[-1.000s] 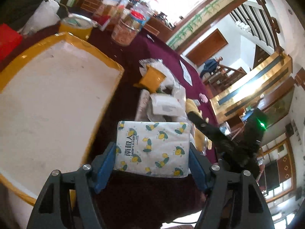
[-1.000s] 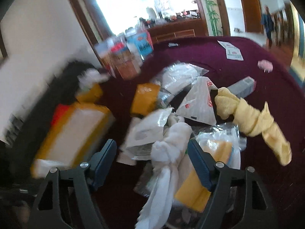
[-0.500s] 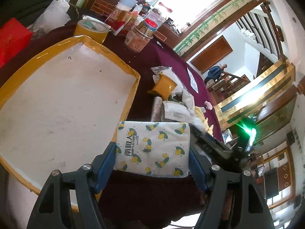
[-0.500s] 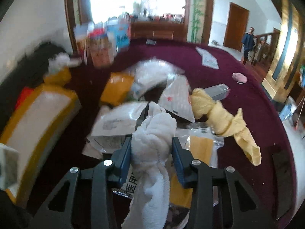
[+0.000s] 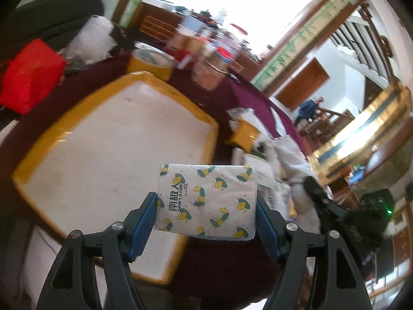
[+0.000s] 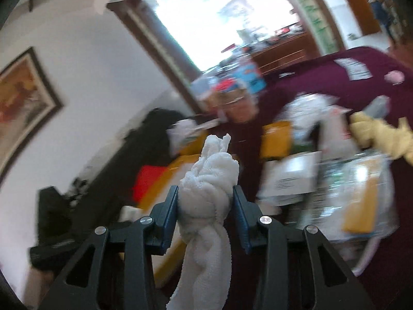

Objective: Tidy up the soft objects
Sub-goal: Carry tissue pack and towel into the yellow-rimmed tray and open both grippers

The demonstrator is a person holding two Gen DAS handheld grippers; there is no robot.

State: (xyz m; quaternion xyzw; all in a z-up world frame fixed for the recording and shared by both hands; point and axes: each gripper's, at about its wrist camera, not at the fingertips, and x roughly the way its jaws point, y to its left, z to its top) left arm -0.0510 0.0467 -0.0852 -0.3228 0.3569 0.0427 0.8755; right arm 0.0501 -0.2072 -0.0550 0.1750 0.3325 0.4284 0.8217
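My left gripper (image 5: 206,206) is shut on a white tissue pack with a lemon print (image 5: 207,201) and holds it over the near right edge of a yellow-rimmed white tray (image 5: 108,155). My right gripper (image 6: 206,204) is shut on a knotted white towel (image 6: 209,180) and holds it lifted above the table; the towel's tail hangs below the fingers. A twisted yellow towel (image 6: 382,137) lies on the maroon tablecloth at the right. The right gripper with its towel shows in the left wrist view (image 5: 335,206).
A pile of plastic packets and an orange pouch (image 6: 276,139) lies on the tablecloth (image 6: 335,77). Jars and a tape roll (image 5: 149,62) stand beyond the tray. A red bag (image 5: 28,77) sits at the far left. The right wrist view is blurred.
My right gripper shut on the white towel and lifted it off the pile, swinging left. My left gripper carried the tissue pack left, over the tray's edge.
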